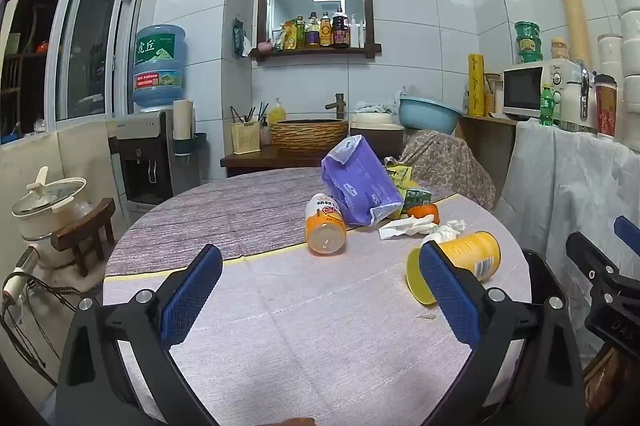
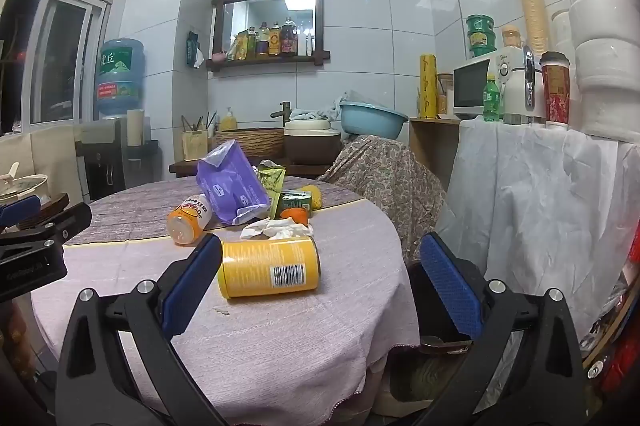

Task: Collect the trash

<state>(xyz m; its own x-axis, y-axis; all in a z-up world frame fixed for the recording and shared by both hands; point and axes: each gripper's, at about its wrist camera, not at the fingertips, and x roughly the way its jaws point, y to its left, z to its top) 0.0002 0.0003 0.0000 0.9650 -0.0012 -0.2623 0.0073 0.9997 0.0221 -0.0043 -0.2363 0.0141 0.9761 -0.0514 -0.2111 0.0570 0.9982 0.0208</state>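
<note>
Trash lies on a round table [image 1: 320, 326] with a pale cloth. A yellow can [image 1: 472, 258] [image 2: 270, 268] lies on its side near the right edge. An orange bottle [image 1: 325, 230] [image 2: 189, 220] lies on its side at mid table. Behind it are a purple plastic pack [image 1: 358, 186] [image 2: 232, 186], crumpled white tissue [image 1: 420, 228] [image 2: 276, 228], green cartons [image 2: 295, 204] and an orange fruit [image 1: 424, 212]. My left gripper [image 1: 320, 278] is open and empty above the near table. My right gripper [image 2: 320, 266] is open, just short of the yellow can.
A dark trash bin [image 2: 432, 366] stands below the table's right edge. A draped counter [image 2: 540, 194] with a microwave [image 2: 476, 86] is at right. A cloth-covered chair [image 2: 384, 170] stands behind the table. A water dispenser [image 1: 156, 146] and a stool with a pot [image 1: 56, 206] are at left.
</note>
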